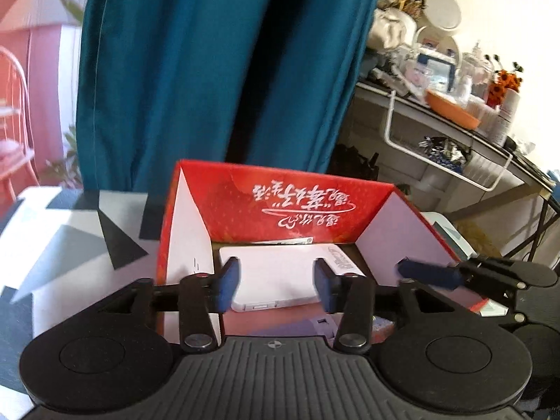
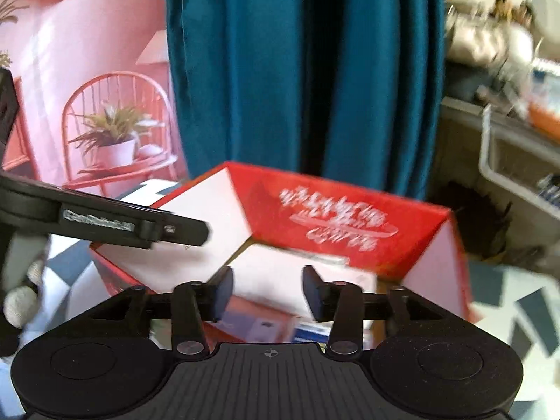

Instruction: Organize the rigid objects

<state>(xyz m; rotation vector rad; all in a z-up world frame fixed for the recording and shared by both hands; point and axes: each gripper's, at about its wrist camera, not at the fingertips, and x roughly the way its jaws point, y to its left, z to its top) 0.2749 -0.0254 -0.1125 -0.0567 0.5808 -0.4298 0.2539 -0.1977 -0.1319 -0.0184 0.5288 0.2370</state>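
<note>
My left gripper (image 1: 276,281) and right gripper (image 2: 267,292) both hang part-open over the red box (image 1: 280,203), gripping nothing. A white slab (image 1: 280,273) lies flat inside the box, on its floor, below my left pads.

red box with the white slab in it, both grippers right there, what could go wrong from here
1. The left gripper and right gripper both hang open over the red box; the right one's finger reaches in close beside the left, so they may knock together.
2. The white slab lies flat low in the box between upright flaps; a finger could catch a flap and shove the box.
</note>
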